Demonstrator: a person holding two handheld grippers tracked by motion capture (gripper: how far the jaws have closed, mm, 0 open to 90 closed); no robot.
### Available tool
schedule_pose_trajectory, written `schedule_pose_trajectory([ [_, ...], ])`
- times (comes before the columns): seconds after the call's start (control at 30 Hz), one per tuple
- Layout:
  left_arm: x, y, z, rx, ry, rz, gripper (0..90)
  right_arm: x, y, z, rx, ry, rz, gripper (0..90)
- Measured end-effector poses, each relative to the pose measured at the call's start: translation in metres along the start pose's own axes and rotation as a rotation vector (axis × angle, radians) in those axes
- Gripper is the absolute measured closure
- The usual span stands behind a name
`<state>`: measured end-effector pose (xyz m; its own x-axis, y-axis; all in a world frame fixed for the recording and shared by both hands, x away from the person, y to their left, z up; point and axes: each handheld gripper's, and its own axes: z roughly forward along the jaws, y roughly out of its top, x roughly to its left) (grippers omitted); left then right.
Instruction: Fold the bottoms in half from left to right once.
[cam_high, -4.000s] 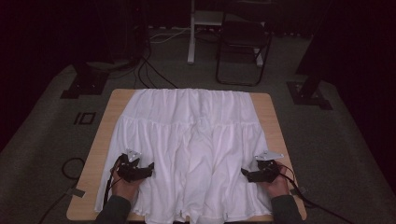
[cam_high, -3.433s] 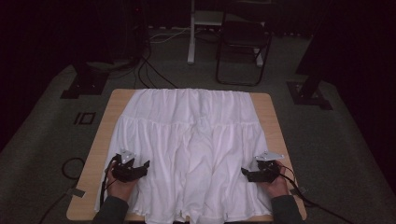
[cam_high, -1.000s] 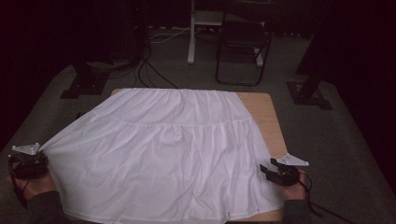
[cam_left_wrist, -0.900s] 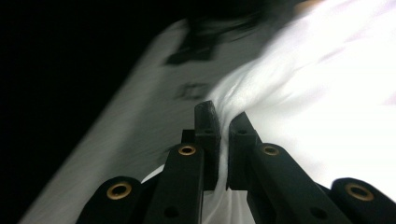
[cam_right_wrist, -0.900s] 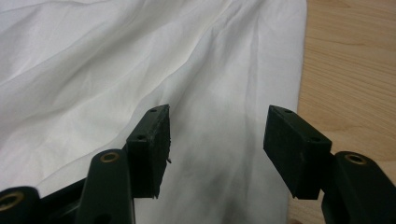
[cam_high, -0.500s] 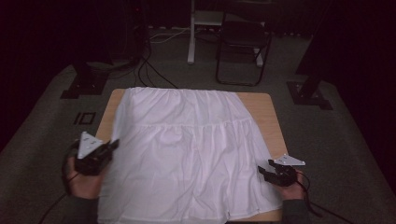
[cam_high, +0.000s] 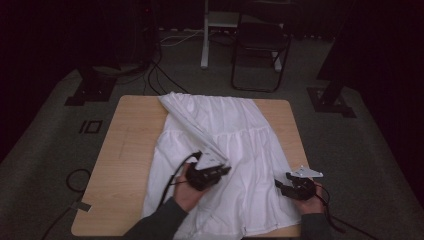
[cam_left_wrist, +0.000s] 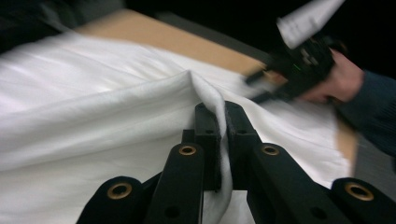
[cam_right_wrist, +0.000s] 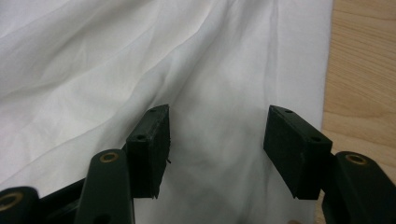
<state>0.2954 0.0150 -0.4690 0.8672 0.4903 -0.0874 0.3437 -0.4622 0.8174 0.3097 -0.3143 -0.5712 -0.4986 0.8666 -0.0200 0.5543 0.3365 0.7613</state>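
Table (cam_high: 130, 150) carries a white skirt (cam_high: 240, 145), spread from the far edge to the near edge, its left side folded over toward the middle. Your left gripper (cam_high: 209, 172) is clamped on that folded edge; your right gripper (cam_high: 295, 189), jaws apart and empty, rests near the near right corner. You're mid-fold, I judge: next, lay the edge flat and let go.

A garment (cam_high: 235, 145) is spread on the desk (cam_high: 127, 150), toward its right half, with its left side folded over onto the middle. The left gripper (cam_high: 212, 172) is placed over the garment's centre, the right gripper (cam_high: 295, 187) at its near right edge. A chair (cam_high: 260, 45) is set on the floor behind the desk.
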Motion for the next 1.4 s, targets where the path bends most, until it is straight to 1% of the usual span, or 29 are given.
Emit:
schedule_pose_trajectory([
  [0.07, 0.003, -0.010, 0.023, 0.054, -0.051, -0.034, 83.0, 0.000, 0.000, 0.000, 0.000, 0.000, 0.003, 40.2],
  [0.1, 0.006, -0.015, 0.029, 0.053, -0.075, -0.049, 77.8, 0.001, 0.001, 0.000, -0.001, 0.001, 0.002, 40.3],
  [0.13, 0.008, -0.018, 0.030, 0.048, -0.085, -0.062, 70.3, 0.002, 0.002, -0.001, -0.001, 0.002, 0.000, 40.2],
  [0.2, 0.010, -0.021, 0.021, 0.019, -0.085, -0.072, 57.4, 0.004, 0.004, -0.003, -0.007, -0.001, -0.004, 39.9],
  [0.27, 0.012, -0.022, 0.001, -0.036, -0.097, -0.064, 49.4, 0.010, 0.011, -0.008, -0.026, 0.002, 0.003, 39.8],
  [0.3, 0.012, -0.024, -0.011, -0.061, -0.084, -0.058, 49.4, 0.010, 0.011, -0.008, -0.026, 0.002, 0.003, 39.8],
  [0.37, 0.018, -0.030, -0.034, -0.091, -0.021, -0.057, 46.7, 0.018, 0.019, -0.014, -0.045, 0.005, -0.009, 39.8],
  [0.5, 0.038, -0.057, -0.071, -0.085, 0.171, -0.081, 46.7, 0.047, 0.039, -0.024, -0.073, 0.031, -0.079, 41.1],
  [0.53, 0.044, -0.066, -0.077, -0.073, 0.207, -0.102, 46.7, 0.056, 0.044, -0.025, -0.076, 0.045, -0.095, 41.4],
  [0.57, 0.044, -0.066, -0.077, -0.073, 0.207, -0.102, 46.7, 0.056, 0.044, -0.025, -0.076, 0.045, -0.095, 41.4],
  [0.6, 0.058, -0.087, -0.089, -0.040, 0.293, -0.152, 46.7, 0.065, 0.048, -0.026, -0.078, 0.060, -0.117, 41.5],
  [0.63, 0.063, -0.097, -0.093, -0.021, 0.343, -0.169, 46.3, 0.086, 0.057, -0.026, -0.079, 0.087, -0.157, 41.8],
  [0.67, 0.068, -0.106, -0.098, -0.002, 0.382, -0.189, 46.1, 0.095, 0.061, -0.025, -0.082, 0.100, -0.171, 41.8],
  [0.77, 0.079, -0.130, -0.111, 0.028, 0.449, -0.239, 44.9, 0.117, 0.070, -0.023, -0.095, 0.145, -0.202, 41.9],
  [0.8, 0.083, -0.139, -0.116, 0.040, 0.482, -0.259, 44.2, 0.124, 0.072, -0.022, -0.098, 0.160, -0.206, 42.0],
  [0.83, 0.087, -0.146, -0.120, 0.053, 0.498, -0.280, 43.2, 0.131, 0.075, -0.020, -0.103, 0.178, -0.213, 42.0],
  [0.87, 0.091, -0.152, -0.123, 0.064, 0.506, -0.306, 42.0, 0.136, 0.077, -0.018, -0.101, 0.192, -0.221, 42.0],
  [0.93, 0.098, -0.163, -0.126, 0.088, 0.518, -0.354, 40.9, 0.144, 0.079, -0.013, -0.086, 0.195, -0.238, 41.9],
  [0.97, 0.100, -0.167, -0.126, 0.095, 0.517, -0.363, 40.9, 0.148, 0.079, -0.008, -0.069, 0.190, -0.249, 41.9],
  [1.0, 0.103, -0.172, -0.126, 0.105, 0.508, -0.385, 41.0, 0.149, 0.079, -0.005, -0.058, 0.190, -0.254, 42.9],
  [1.07, 0.106, -0.179, -0.125, 0.104, 0.470, -0.422, 42.4, 0.152, 0.077, 0.002, -0.021, 0.185, -0.255, 48.6],
  [1.1, 0.107, -0.180, -0.124, 0.106, 0.465, -0.424, 43.7, 0.152, 0.075, 0.006, 0.000, 0.179, -0.252, 50.7],
  [1.17, 0.107, -0.181, -0.124, 0.112, 0.459, -0.425, 44.0, 0.150, 0.073, 0.009, 0.013, 0.193, -0.241, 55.9],
  [1.23, 0.109, -0.180, -0.123, 0.096, 0.421, -0.442, 48.9, 0.148, 0.072, 0.010, 0.026, 0.214, -0.234, 70.8],
  [1.27, 0.109, -0.180, -0.123, 0.093, 0.397, -0.447, 51.8, 0.146, 0.073, 0.010, 0.028, 0.216, -0.228, 80.2],
  [1.3, 0.109, -0.179, -0.122, 0.104, 0.377, -0.438, 60.0, 0.145, 0.073, 0.008, 0.023, 0.218, -0.217, 86.4],
  [1.33, 0.108, -0.178, -0.122, 0.107, 0.376, -0.424, 72.8, 0.143, 0.075, 0.007, 0.017, 0.223, -0.202, 87.3],
  [1.37, 0.108, -0.178, -0.122, 0.107, 0.376, -0.424, 86.7, 0.143, 0.075, 0.007, 0.017, 0.223, -0.202, 87.3],
  [1.4, 0.102, -0.172, -0.127, 0.085, 0.393, -0.386, 86.7, 0.142, 0.076, 0.005, 0.011, 0.224, -0.193, 87.7],
])
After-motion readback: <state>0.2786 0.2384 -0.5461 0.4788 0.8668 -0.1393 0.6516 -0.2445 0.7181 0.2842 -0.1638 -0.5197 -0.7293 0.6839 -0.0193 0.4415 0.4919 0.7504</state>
